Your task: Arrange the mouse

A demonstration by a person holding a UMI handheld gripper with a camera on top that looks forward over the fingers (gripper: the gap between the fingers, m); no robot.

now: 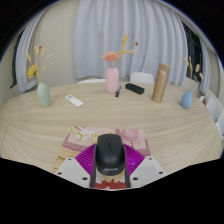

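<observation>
My tool (108,172) is gripping the mouse (108,156): both fingers are pressing against its flanks, and the black body is sitting between the magenta pads (88,160), just above the counter (60,125). I am judging the mouse to be light, rigid and smooth-shelled, so it is likely slipping easily under weak pressure. I am holding it at the side walls near mid-length, which appears the soundest place. Beyond the fingers, a pink vase (112,78), a green vase (43,94) and a tan bottle (160,84) are standing well apart from it.
</observation>
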